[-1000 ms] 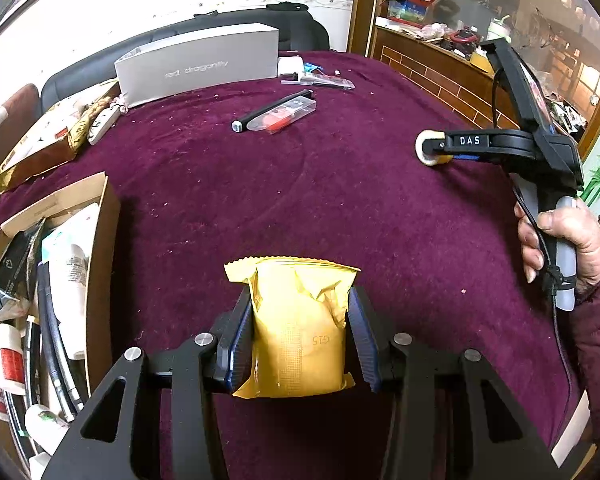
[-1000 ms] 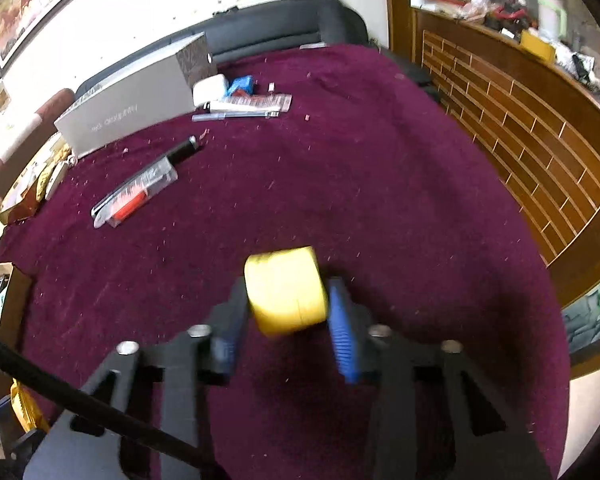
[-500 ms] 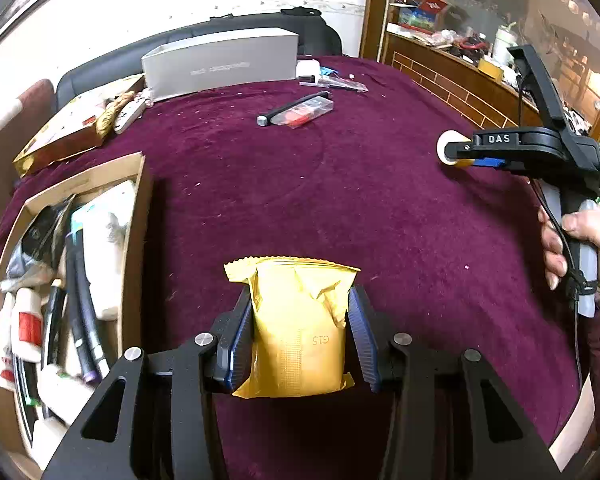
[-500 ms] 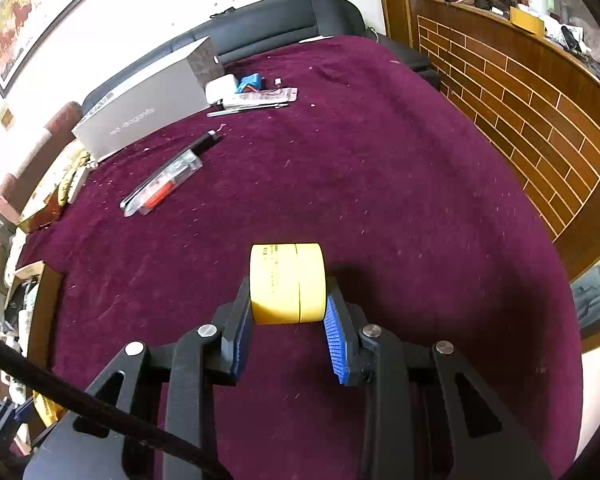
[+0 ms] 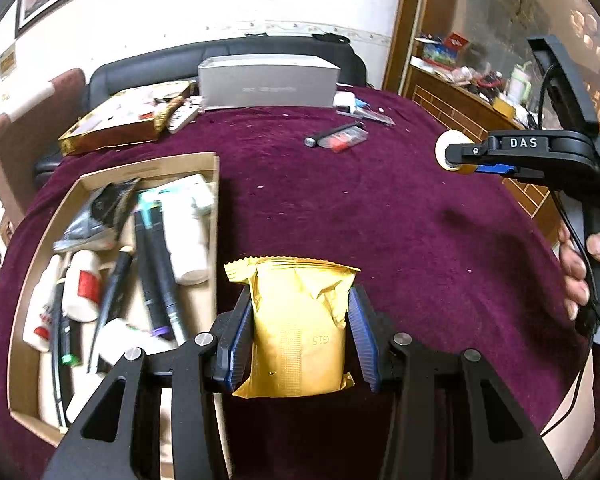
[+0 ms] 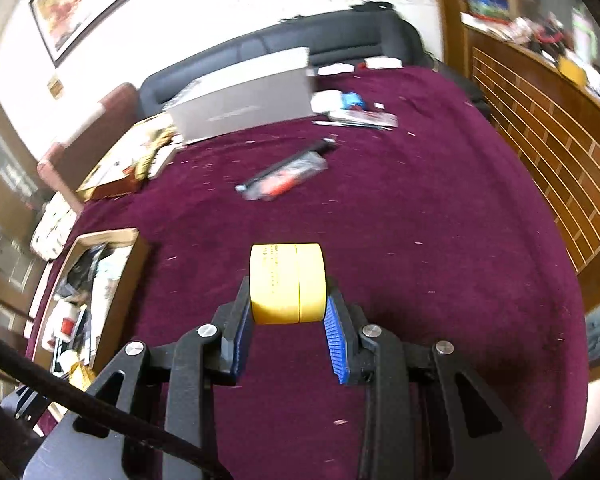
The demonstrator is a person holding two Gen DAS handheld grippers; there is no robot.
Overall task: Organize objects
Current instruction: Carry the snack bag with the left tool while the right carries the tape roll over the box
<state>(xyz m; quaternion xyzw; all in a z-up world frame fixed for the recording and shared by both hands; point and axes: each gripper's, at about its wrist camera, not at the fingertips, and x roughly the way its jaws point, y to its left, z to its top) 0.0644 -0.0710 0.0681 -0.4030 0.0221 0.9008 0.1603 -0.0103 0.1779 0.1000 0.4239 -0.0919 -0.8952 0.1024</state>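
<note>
Gold foil packet (image 5: 298,328), crimped at its top edge, sat clamped between the blue pads of the left gripper (image 5: 299,332), held clear above the maroon cloth (image 5: 340,220). To that gripper's left we noted an open cardboard box (image 5: 216,168), crowded with tubes, pens and small bottles. Ahead and to its right hung the right gripper (image 5: 454,160), a hand (image 5: 580,268) on its grip. From its own camera we saw the right gripper (image 6: 287,322) squeezed onto a yellow tape roll (image 6: 287,284), pads pressed against the roll's flat sides, off the cloth. Farther ahead of both lay a clear-packed red item (image 6: 286,178) beside a dark pen, and beyond it a long grey box (image 5: 268,82).
</note>
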